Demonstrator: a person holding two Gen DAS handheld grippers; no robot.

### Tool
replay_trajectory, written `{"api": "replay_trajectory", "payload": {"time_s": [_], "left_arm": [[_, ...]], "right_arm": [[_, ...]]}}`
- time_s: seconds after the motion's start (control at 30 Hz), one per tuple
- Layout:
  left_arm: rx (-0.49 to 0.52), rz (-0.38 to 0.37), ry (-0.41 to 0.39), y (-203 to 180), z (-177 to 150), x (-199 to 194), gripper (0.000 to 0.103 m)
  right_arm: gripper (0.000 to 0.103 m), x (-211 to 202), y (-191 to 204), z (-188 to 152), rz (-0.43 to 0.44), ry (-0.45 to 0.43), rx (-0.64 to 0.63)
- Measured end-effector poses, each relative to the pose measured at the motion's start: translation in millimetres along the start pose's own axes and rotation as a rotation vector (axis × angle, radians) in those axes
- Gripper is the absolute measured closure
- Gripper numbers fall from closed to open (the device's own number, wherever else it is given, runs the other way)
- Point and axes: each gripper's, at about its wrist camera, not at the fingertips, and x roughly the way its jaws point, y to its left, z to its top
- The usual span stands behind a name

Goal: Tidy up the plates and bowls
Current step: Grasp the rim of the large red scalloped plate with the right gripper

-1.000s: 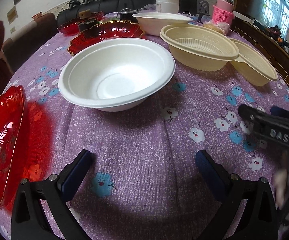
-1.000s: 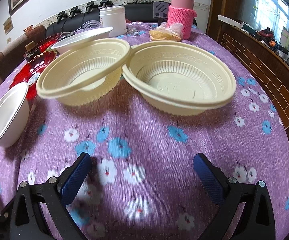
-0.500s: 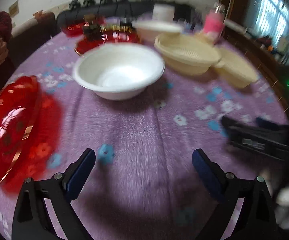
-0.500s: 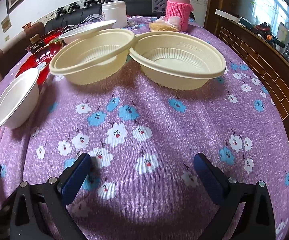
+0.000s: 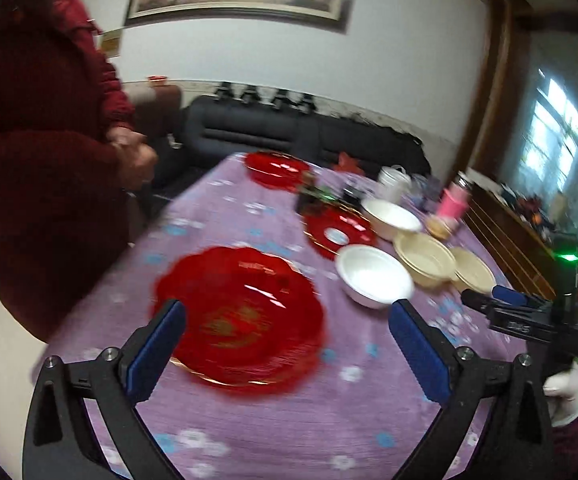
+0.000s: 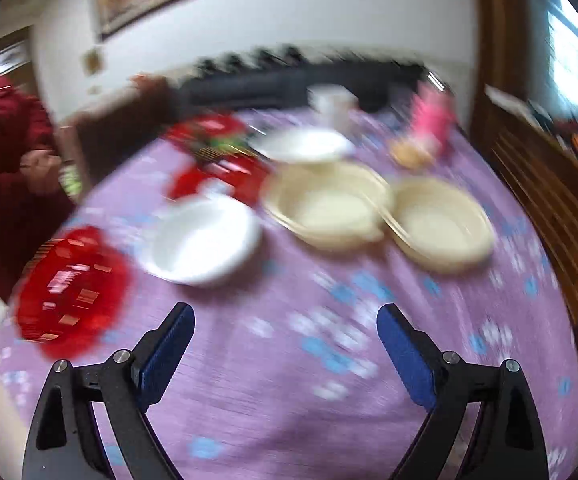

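Many dishes sit on the purple table (image 5: 273, 432), and none is stacked yet, so the sorting looks just begun. Biggest is the near red plate (image 5: 241, 312), right in front of the left gripper (image 5: 285, 344), whose jaws are wide apart and hold nothing. Next come two cream bowls (image 6: 329, 204), rims touching, then the white bowl (image 6: 205, 240). All look empty inside. The right gripper (image 6: 285, 344) is also spread and empty. A good next move may be grabbing the red plate's rim.
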Motion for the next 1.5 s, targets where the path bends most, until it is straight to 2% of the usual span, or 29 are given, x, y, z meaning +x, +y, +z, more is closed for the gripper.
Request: {"api": "replay_trajectory", "payload": {"time_s": [0.1, 0.23, 0.3, 0.33, 0.37, 0.43, 0.53, 0.67, 0.77, 0.83, 0.9, 0.93, 1.0, 1.07, 1.17, 1.33, 1.5], "left_arm": [[-0.026, 0.084, 0.034, 27.3, 16.5, 6.4, 0.001], [-0.084, 0.093, 0.094, 57.1, 30.2, 34.5, 0.001], [-0.118, 0.088, 0.143, 71.7, 26.5, 55.4, 0.001], [-0.142, 0.078, 0.171, 79.8, 21.4, 65.0, 0.001], [-0.172, 0.064, 0.201, 91.0, 16.9, 73.7, 0.001], [-0.213, 0.051, 0.253, 102.0, 8.2, 92.6, 0.003], [-0.213, 0.058, 0.292, 109.9, -0.5, 116.4, 0.01], [-0.244, 0.059, 0.329, 121.0, -8.7, 141.1, 0.021], [-0.265, 0.052, 0.368, 126.7, -16.4, 155.2, 0.036], [-0.276, 0.04, 0.395, 129.2, -20.9, 163.9, 0.06], [-0.269, 0.051, 0.406, 128.6, -25.2, 169.6, 0.067], [-0.259, 0.062, 0.403, 127.2, -25.7, 170.6, 0.069], [-0.252, 0.071, 0.396, 125.2, -26.1, 171.0, 0.072], [-0.27, 0.061, 0.382, 127.6, -25.4, 166.7, 0.073], [-0.288, 0.042, 0.358, 128.8, -18.5, 161.5, 0.075], [-0.278, 0.06, 0.327, 127.2, -3.3, 163.0, 0.075], [-0.286, 0.068, 0.331, 129.5, 1.5, 172.2, 0.075]], "right_arm": [[0.008, 2.5, 43.4, 29.2, 0.14, 0.03, -0.041], [0.008, 37.8, 104.0, 57.6, 0.306, 0.131, -0.067], [0.009, 65.5, 126.5, 52.9, 0.282, 0.17, -0.097], [0.018, 76.0, 130.6, 48.8, 0.274, 0.188, -0.098], [0.032, 94.3, 135.9, 41.2, 0.28, 0.232, -0.083], [0.046, 117.8, 135.1, 33.8, 0.304, 0.302, -0.039], [0.048, 137.1, 134.0, 23.8, 0.294, 0.342, -0.003], [0.05, 156.5, 147.7, 16.7, 0.262, 0.371, -0.054], [0.054, 166.5, 157.1, 13.7, 0.255, 0.394, -0.077], [0.058, 171.9, 161.5, 11.4, 0.245, 0.4, -0.091], [0.066, 179.7, 165.0, 8.9, 0.245, 0.407, -0.095], [0.073, 179.5, 165.7, 8.0, 0.248, 0.409, -0.093], [0.076, 180.0, 166.8, 7.3, 0.23, 0.4, -0.097], [0.086, 178.0, 165.5, 9.3, 0.219, 0.381, -0.094], [0.088, 170.3, 159.1, 17.6, 0.245, 0.347, -0.057], [0.088, 162.5, 163.5, 34.5, 0.219, 0.271, -0.084], [0.088, 178.6, 164.2, 37.2, 0.21, 0.276, -0.076]]}}
